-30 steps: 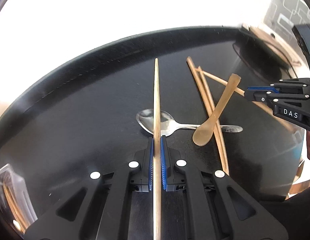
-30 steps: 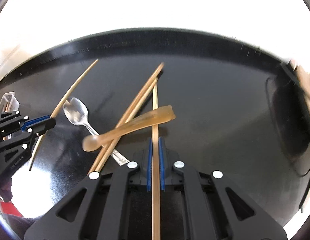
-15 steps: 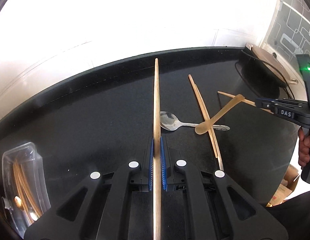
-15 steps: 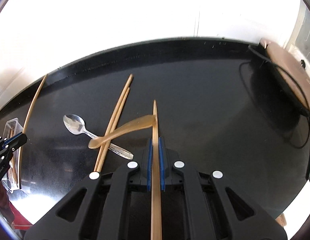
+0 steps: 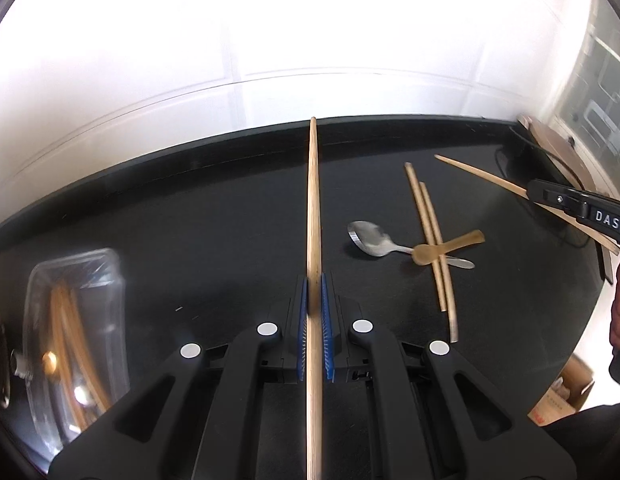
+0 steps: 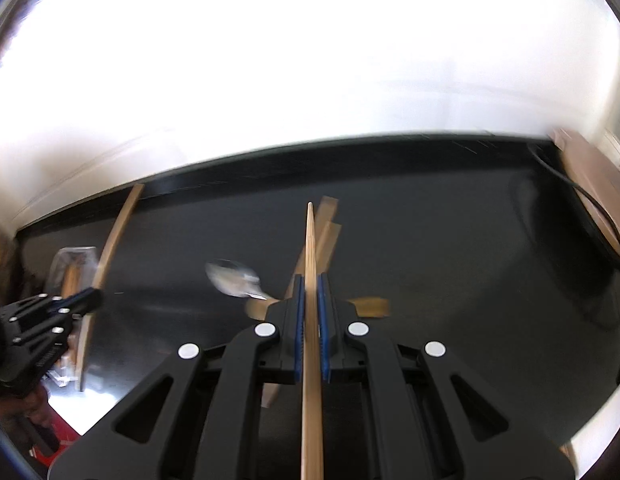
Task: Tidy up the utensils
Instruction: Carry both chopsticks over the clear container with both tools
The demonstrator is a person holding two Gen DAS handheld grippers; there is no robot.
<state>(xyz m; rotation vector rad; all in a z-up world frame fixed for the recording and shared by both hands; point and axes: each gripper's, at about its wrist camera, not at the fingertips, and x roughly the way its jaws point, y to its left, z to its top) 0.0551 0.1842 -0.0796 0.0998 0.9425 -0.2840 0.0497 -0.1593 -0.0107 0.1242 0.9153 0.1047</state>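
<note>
Left gripper (image 5: pixel 314 300): jaws clamped tight on a wooden chopstick (image 5: pixel 313 208), which runs toward 12 o'clock in its own view.
Right gripper (image 6: pixel 308 300): pressed closed on a second chopstick (image 6: pixel 310 240), pointing to 12 o'clock.
Change since a second ago: both tools sit higher; the black table (image 5: pixel 189 220) looks smaller, with more white wall above it.
Still on the table: metal spoon (image 5: pixel 370 238), a wooden spoon (image 5: pixel 442 248) across a chopstick pair (image 5: pixel 432 236), at 2 o'clock of the left tool.
Clear container (image 5: pixel 75 340): now in view at 8 o'clock, holding wooden utensils, probably chopsticks; blur hides detail.
</note>
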